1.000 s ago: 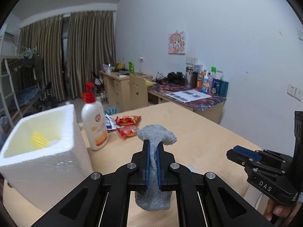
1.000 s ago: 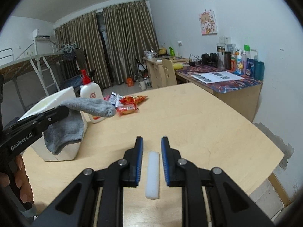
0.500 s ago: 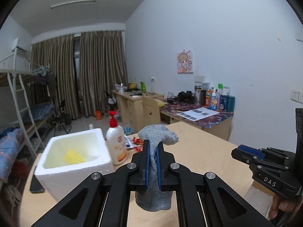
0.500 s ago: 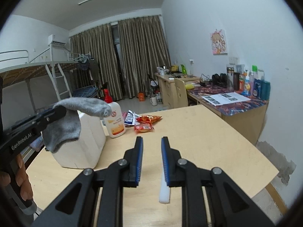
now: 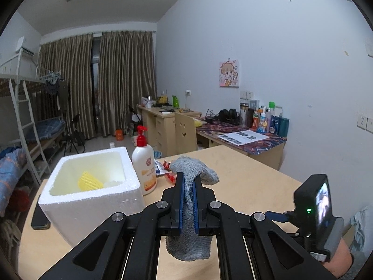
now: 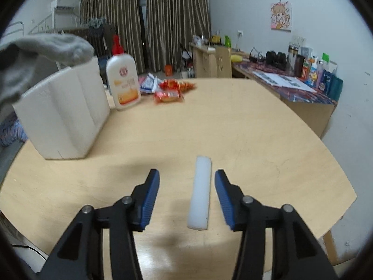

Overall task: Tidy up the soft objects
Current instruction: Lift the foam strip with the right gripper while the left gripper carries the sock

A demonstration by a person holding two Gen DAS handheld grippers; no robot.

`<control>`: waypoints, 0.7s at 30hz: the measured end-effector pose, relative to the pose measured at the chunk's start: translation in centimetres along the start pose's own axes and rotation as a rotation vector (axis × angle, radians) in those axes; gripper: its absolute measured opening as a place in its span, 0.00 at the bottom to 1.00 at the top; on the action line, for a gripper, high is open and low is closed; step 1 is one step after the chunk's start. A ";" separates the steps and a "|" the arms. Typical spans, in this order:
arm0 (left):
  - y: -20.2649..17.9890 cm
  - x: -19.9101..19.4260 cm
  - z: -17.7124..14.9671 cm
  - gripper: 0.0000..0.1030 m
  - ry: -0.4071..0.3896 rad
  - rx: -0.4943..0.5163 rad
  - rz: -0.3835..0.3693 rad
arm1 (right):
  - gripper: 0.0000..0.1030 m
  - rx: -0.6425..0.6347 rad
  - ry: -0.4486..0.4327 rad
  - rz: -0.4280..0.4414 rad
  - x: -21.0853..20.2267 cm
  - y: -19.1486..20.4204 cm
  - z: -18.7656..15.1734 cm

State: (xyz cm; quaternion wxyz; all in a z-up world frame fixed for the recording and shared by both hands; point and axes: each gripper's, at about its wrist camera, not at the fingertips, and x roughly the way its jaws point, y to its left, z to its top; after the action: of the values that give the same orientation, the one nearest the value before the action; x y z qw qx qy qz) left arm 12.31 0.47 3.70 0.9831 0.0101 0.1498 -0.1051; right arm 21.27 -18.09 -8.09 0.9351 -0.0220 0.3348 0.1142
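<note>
My left gripper (image 5: 188, 182) is shut on a grey sock (image 5: 190, 245) and holds it above the table, right of the white foam box (image 5: 91, 200). The box holds a yellow ridged object (image 5: 89, 182). The sock also shows at the upper left of the right wrist view (image 6: 53, 46), above the foam box (image 6: 63, 116). My right gripper (image 6: 187, 179) is open over the table. A white foam strip (image 6: 201, 191) lies flat between its fingers, nearer the right one.
A lotion pump bottle (image 5: 144, 168) stands beside the box, with red snack packets (image 6: 172, 91) behind it on the wooden table (image 6: 233, 135). A dark phone (image 5: 40, 217) lies left of the box. The table's front and right edges are close.
My right gripper has opened wide and the white strip now lies between its fingers. My left gripper has risen and drawn back with the sock, showing the box from above.
</note>
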 end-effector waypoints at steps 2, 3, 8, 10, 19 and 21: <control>0.2 0.4 -0.3 0.06 0.009 -0.003 -0.002 | 0.54 -0.004 0.030 -0.014 1.0 -0.2 -0.3; 0.5 0.4 -0.3 0.06 0.011 -0.002 -0.001 | 0.54 -0.001 0.044 -0.017 1.4 -0.4 -0.4; 1.1 0.7 -0.6 0.06 0.015 -0.014 -0.002 | 0.54 0.007 0.093 -0.025 2.4 -0.7 -1.4; 1.4 0.5 -0.6 0.06 0.007 -0.020 0.000 | 0.54 0.014 0.102 -0.012 2.5 -0.7 -1.5; 2.4 -0.8 -1.1 0.06 -0.022 -0.040 0.028 | 0.44 0.038 0.143 0.000 3.3 -1.0 -1.7; 2.8 -0.7 -1.3 0.06 -0.014 -0.050 0.034 | 0.41 0.018 0.150 -0.021 3.4 -0.7 -1.7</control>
State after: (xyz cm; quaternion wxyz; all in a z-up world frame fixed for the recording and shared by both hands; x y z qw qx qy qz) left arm 11.82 3.39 2.61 0.9857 -0.0126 0.1455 -0.0846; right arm 22.97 -18.27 -11.57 0.9086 -0.0258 0.4048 0.0993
